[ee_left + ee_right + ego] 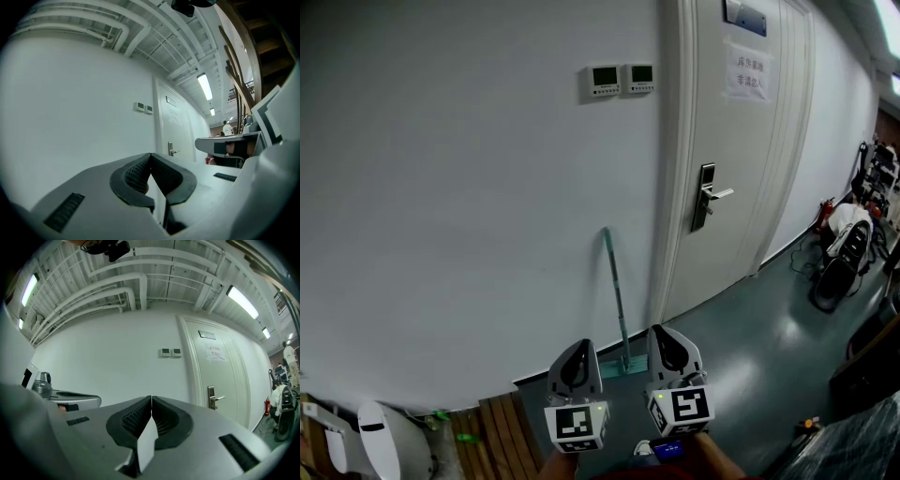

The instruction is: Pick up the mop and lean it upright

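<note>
The wall (441, 187) bears the load. The mop (616, 295) stands near-upright at the floor's edge, its handle tip against the wall just left of the door (741, 169), evidently so it cannot topple. The left gripper (150, 154) and right gripper (151, 398) hang apart from it, jaws pressed together on nothing, which suggests the job is finished.

The left gripper (578, 351) and the right gripper (667, 337) are held side by side low in the head view, close together but not touching. Both point forward and away from the person, the right one reaching slightly farther. Each marker cube faces the head camera, the left cube (576, 424) and the right cube (682, 409). In each gripper view the jaws are pressed together at their tips, with nothing between them.
</note>
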A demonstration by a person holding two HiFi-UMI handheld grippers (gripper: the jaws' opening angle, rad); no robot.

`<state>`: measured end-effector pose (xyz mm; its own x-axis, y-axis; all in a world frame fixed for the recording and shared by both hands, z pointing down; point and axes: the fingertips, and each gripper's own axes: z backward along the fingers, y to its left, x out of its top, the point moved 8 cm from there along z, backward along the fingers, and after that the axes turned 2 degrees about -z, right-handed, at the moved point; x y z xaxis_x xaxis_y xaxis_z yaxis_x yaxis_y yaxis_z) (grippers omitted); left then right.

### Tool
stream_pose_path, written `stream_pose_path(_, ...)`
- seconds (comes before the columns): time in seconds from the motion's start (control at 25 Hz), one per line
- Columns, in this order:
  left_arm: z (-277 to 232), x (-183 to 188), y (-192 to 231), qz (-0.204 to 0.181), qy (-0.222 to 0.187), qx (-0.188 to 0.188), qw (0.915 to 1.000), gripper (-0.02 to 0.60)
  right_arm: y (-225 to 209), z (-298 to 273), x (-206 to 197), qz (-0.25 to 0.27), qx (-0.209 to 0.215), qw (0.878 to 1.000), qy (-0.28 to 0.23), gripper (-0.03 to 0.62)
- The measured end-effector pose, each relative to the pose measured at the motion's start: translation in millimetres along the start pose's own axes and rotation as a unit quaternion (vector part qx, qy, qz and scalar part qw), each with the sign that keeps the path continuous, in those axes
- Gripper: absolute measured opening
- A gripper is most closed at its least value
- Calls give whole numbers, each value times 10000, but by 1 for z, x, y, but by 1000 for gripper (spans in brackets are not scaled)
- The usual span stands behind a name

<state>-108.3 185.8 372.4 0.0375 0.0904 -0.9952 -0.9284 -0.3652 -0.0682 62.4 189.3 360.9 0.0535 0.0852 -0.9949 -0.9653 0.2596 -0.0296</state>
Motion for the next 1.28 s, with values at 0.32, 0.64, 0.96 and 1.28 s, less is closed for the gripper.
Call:
stream_pose_path(0.32,-72,-1,-16,-149,93,297,9994,14,-56,-57,0,-51,347,9994,-55,18)
stream_pose_path(0.64,-127,-9,-30,-185,173,546,9982,14,-105,-101,-10,-126,573,9983,-46,18)
stream_pose_path(0.96,-165,-18,-30,-183,285,579,9977,14,-129,-134,-16,-155,633,9979,22,18)
stream_pose_path(1.28,-207,-28,-6,-132,248,397,9988,14,-133,-177,-28,-132,472,9988,36,18)
